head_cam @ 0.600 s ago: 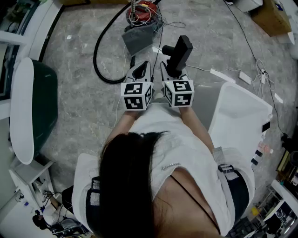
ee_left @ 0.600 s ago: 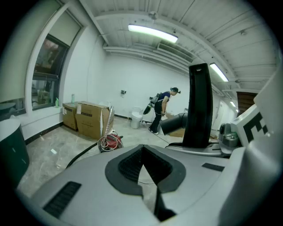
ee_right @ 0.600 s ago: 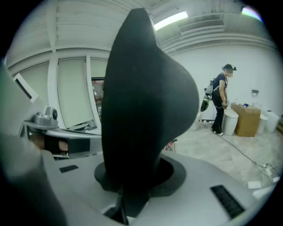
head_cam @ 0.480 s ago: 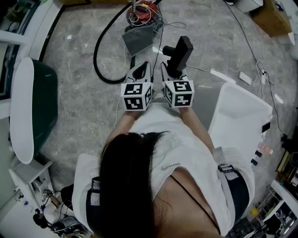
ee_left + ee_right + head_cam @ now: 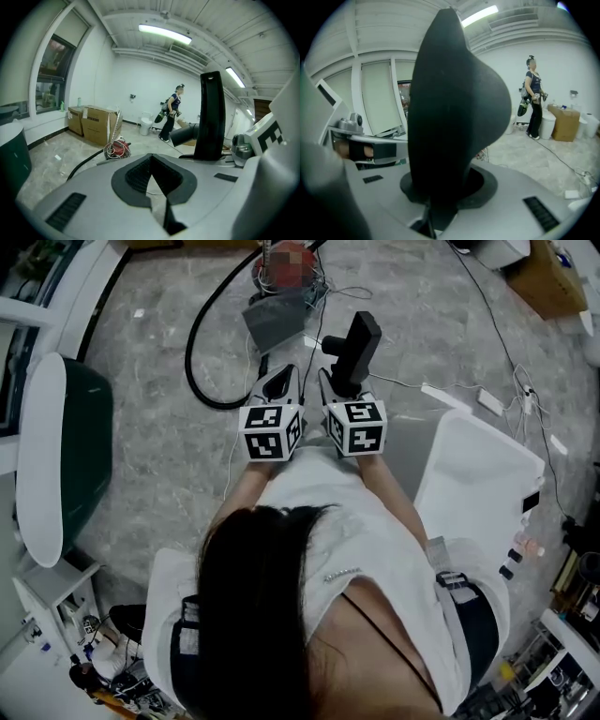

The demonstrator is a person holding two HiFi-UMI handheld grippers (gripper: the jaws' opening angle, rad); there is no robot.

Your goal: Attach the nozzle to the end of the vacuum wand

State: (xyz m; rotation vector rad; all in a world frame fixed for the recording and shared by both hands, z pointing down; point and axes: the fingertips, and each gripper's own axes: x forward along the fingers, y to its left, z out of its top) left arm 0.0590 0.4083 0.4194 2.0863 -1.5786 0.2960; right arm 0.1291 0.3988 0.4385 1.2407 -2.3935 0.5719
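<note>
Black plastic nozzle (image 5: 356, 343), a tall flat slab with a short round stub on one side, stands up between the jaws of the right hand-held gripper (image 5: 339, 382), which pinch its lower end. In the right gripper view it fills the middle of the frame. Just beside it, the left hand-held gripper (image 5: 279, 382) has its jaws pressed together with nothing between them. The person in a white top (image 5: 328, 521) holds both out in front, side by side and tilted downward above the grey marbled floor (image 5: 159, 437). Farther out on that floor a black hose (image 5: 192, 352) curves in a loop near a flat grey piece (image 5: 275, 322). A white boxy piece of furniture (image 5: 478, 474) stands at the person's right, and a dark green seat with a white rim (image 5: 66, 456) at the left.
</note>
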